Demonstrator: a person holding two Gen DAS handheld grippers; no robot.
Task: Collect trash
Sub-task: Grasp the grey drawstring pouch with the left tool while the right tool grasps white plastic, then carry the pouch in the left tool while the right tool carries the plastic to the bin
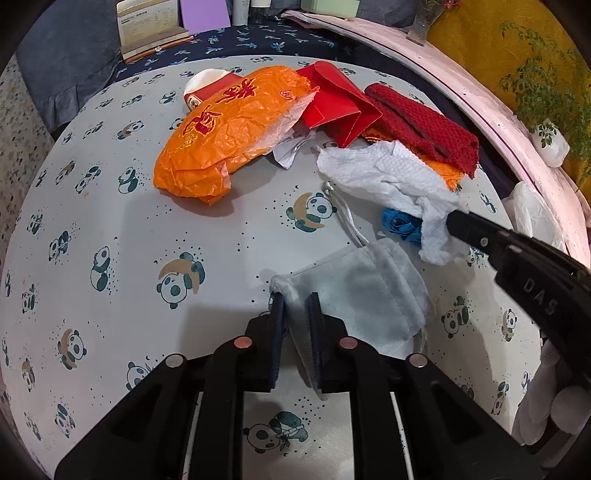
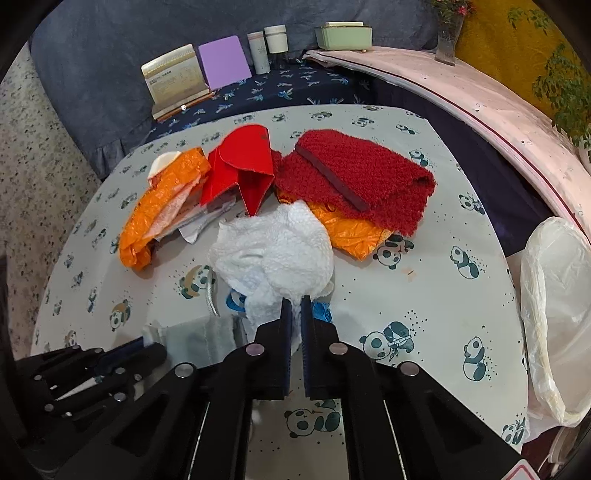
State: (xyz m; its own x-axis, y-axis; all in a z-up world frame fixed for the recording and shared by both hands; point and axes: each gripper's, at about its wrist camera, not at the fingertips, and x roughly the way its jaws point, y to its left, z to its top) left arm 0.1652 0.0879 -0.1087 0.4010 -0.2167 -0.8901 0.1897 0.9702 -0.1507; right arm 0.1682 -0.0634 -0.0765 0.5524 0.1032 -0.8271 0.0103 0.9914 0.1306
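Observation:
My left gripper [image 1: 295,301] is shut on the near corner of a pale grey drawstring pouch [image 1: 362,288] that lies on the panda-print table [image 1: 110,221]. My right gripper [image 2: 295,302] is shut on the lower edge of a crumpled white tissue [image 2: 273,247]; in the left wrist view it comes in from the right onto the tissue [image 1: 388,173]. Beyond lie an orange plastic bag [image 1: 229,133], a red folded paper envelope [image 2: 240,162] and a red knitted cloth [image 2: 362,177] over more orange plastic. A blue scrap [image 1: 399,221] shows under the tissue.
A white plastic bag [image 2: 554,295] hangs open off the table's right edge. Behind the table stand a booklet [image 2: 177,81], a purple card [image 2: 223,66], bottles and a green box [image 2: 343,35] on a dark patterned cloth. A pink curved ledge [image 2: 480,96] runs along the right.

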